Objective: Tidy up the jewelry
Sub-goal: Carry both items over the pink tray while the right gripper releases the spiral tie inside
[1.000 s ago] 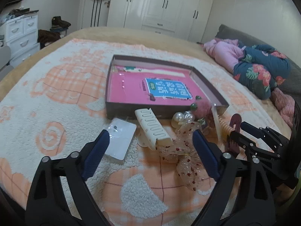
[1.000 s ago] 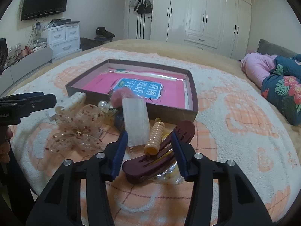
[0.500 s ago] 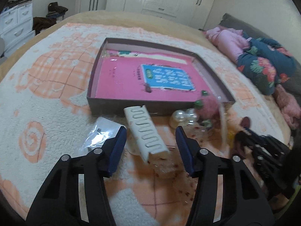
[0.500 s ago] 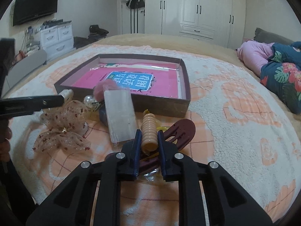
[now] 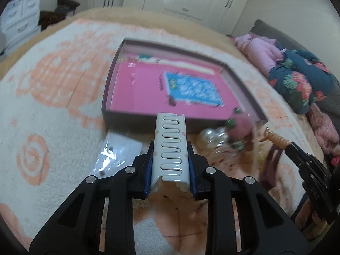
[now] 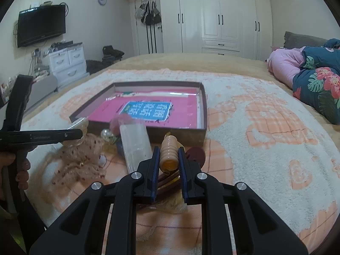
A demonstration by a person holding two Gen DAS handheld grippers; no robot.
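My left gripper is closing its jaws, and the pads press on both sides of a white slotted hair clip that points at the shallow brown box with a pink bottom. My right gripper is shut on a beige ribbed hair clip, held just above a maroon clip in front of the box. A sheer dotted bow lies at the left. In the left wrist view the right gripper comes in from the right.
A clear packet, pearl beads and a pink pompom lie against the box front. A small plastic bag rests at the left. Everything lies on a fluffy white and orange blanket. Bundled bedding lies far right.
The left jaws came forward and closed onto the white clip. The right jaws closed onto the beige ribbed clip and raised it slightly off the maroon clip.
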